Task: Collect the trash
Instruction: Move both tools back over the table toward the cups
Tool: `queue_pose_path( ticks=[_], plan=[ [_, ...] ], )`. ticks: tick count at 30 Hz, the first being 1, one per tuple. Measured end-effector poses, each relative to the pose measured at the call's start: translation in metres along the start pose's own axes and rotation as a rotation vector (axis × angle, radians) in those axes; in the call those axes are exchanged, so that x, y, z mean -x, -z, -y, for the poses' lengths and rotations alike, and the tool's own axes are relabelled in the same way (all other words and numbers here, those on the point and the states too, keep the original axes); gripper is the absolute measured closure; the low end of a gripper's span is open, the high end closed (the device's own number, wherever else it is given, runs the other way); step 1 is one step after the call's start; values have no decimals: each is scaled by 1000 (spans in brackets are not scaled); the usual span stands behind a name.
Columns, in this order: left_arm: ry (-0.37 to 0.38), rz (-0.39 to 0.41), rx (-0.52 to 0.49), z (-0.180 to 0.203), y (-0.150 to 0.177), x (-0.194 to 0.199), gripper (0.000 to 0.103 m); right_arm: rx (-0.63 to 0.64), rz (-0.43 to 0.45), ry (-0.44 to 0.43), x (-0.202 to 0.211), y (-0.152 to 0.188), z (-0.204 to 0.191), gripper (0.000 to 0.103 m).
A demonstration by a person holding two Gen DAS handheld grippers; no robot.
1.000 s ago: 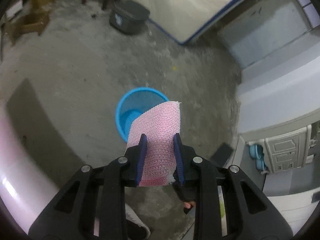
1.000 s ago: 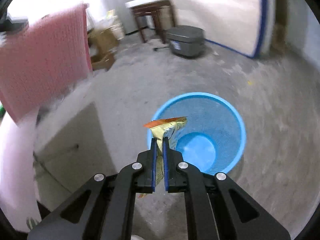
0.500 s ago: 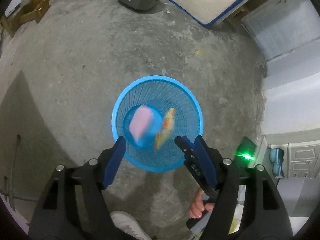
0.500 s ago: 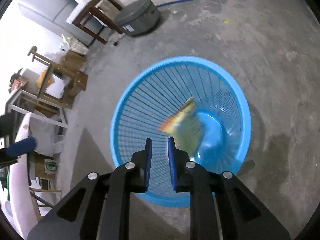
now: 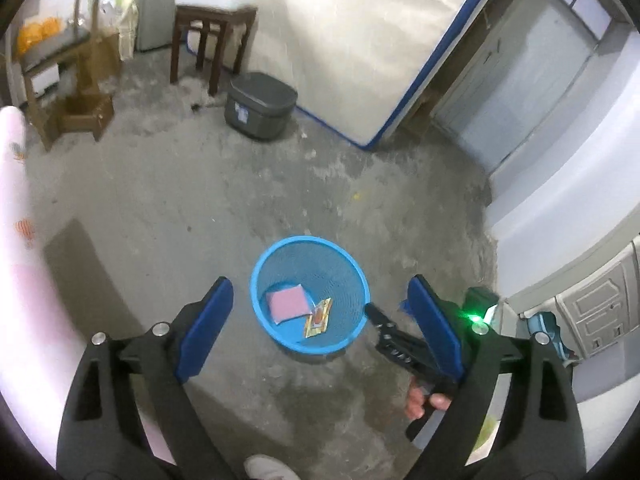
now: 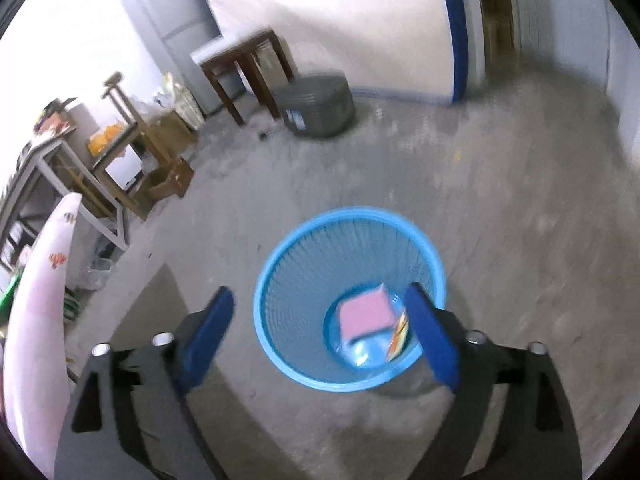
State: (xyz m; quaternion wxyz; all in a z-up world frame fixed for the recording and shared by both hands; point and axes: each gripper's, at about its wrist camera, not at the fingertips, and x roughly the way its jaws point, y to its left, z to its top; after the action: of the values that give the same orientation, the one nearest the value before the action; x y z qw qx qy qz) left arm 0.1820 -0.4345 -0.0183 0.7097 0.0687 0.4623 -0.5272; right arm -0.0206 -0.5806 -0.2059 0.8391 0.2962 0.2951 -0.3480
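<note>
A blue mesh basket [image 5: 262,276] stands on the concrete floor; it also shows in the right wrist view [image 6: 276,264]. Inside it lie a pink sponge cloth [image 5: 287,302] [image 6: 365,314] and a yellow snack wrapper [image 5: 318,317] [image 6: 399,332]. My left gripper [image 5: 318,320] is wide open and empty, above the basket. My right gripper [image 6: 320,334] is wide open and empty, above the basket; its black body and the hand holding it show at the right of the left wrist view [image 5: 394,350].
A grey lidded box [image 5: 260,104] [image 6: 316,104] and a wooden stool [image 5: 214,32] stand by the far wall beside a leaning mattress [image 5: 344,32]. Wooden racks [image 5: 76,92] stand at the left. A pink-clothed table edge [image 5: 16,208] is at the near left. White cabinets [image 5: 592,308] stand right.
Both grippers let go: the pink cloth and the snack wrapper dropped into the blue basket. Both grippers opened wide and rose away from the basket.
</note>
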Motion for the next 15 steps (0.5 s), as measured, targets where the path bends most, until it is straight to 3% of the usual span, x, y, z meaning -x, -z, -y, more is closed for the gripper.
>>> queue_pose_path(
  ticks=[2,7,12,15],
  plan=[
    [11,28,48,-8,11,32,16,74,71,15,34,-3,-18,7],
    [21,143,156,-41,45,119,13,248,199,48,104,-7,-67,6],
    [-64,267,186,-74,89,206,12,404,244,1,153,-5,-121,6],
    [-140,349,208,-97,116,257,12,502,247,-75,174,2,-159,6]
  ],
)
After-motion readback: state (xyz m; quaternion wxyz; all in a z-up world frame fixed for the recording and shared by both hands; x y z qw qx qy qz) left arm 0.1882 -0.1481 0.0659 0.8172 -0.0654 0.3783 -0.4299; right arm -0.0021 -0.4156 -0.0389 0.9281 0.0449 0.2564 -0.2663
